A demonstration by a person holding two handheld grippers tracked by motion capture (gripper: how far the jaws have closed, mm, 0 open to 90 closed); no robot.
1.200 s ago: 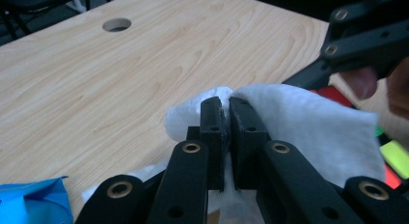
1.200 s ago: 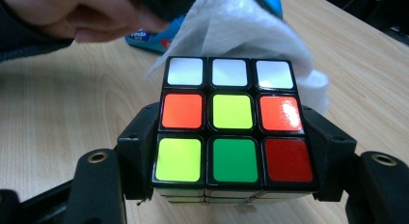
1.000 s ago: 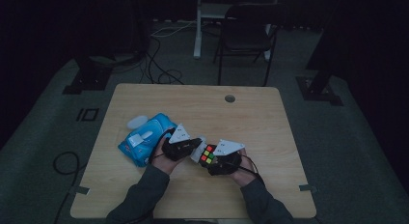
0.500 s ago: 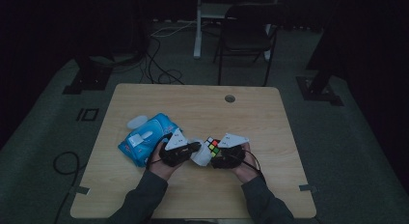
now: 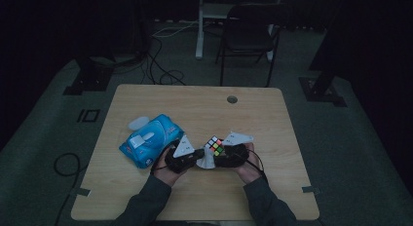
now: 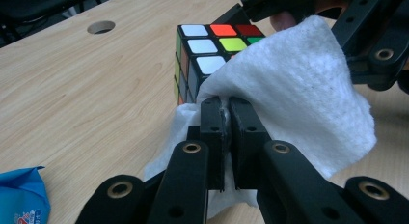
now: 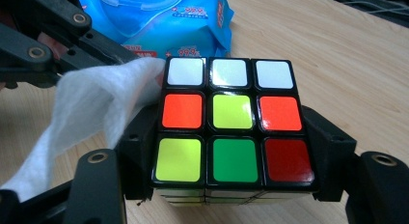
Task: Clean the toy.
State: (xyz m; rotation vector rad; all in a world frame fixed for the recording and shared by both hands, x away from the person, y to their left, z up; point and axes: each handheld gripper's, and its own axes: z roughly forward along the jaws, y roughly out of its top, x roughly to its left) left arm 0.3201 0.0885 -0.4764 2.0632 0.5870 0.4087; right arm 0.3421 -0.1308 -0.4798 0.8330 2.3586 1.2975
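Note:
A Rubik's cube (image 7: 231,122) is clamped between the jaws of my right gripper (image 7: 231,137), its top face showing white, orange, yellow-green, green and red stickers. My left gripper (image 6: 229,101) is shut on a white wipe (image 6: 299,98), which is draped against the cube's (image 6: 202,45) near side. In the high view both grippers meet above the table's near middle, the left gripper (image 5: 197,158) and the right gripper (image 5: 221,155) facing each other. There the cube (image 5: 215,145) is between them and the wipe (image 5: 207,161) hangs just under it.
A blue pack of wet wipes (image 5: 148,141) lies on the wooden table (image 5: 146,104) left of the hands, its lid flipped open. A cable hole (image 5: 232,99) is near the far edge. A chair (image 5: 251,36) and floor cables lie beyond the table.
The cube has shifted slightly toward the far side and tipped up. The wipe has slid from the cube's left side to beneath it. Both hands have stayed nearly in place.

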